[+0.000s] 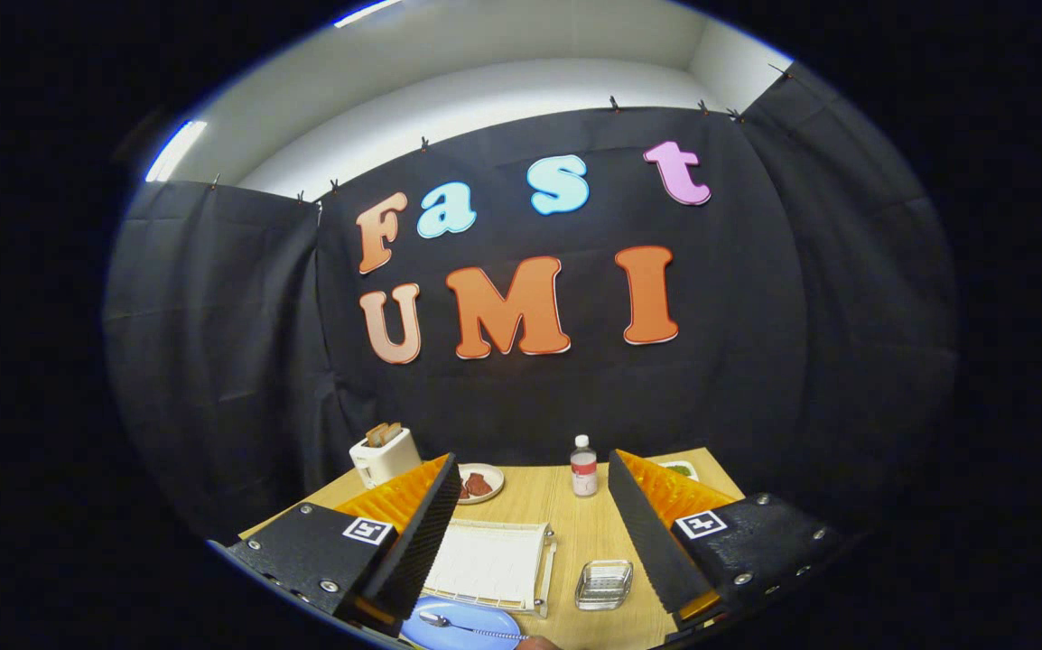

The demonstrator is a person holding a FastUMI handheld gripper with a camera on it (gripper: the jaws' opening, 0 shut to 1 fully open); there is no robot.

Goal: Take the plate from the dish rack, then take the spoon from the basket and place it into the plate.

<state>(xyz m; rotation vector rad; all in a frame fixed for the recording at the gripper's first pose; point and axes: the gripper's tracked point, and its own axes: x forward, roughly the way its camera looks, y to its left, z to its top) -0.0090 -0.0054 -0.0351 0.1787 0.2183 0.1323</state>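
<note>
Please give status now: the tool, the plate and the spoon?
Tool open, holding nothing. Metal spoon lies on round blue plate, near the fingers. White dish rack just beyond. Nothing blocking.

Tool open above table; spoon lies on plate.

A black cloth wall encloses the booth at the far side and on the left and right, hung in loose folds from small clips along its top edge. Above the cloth, a plain white wall meets a white ceiling. Long bright strip lights glow at upper left. A light wooden tabletop occupies the near area.
</note>
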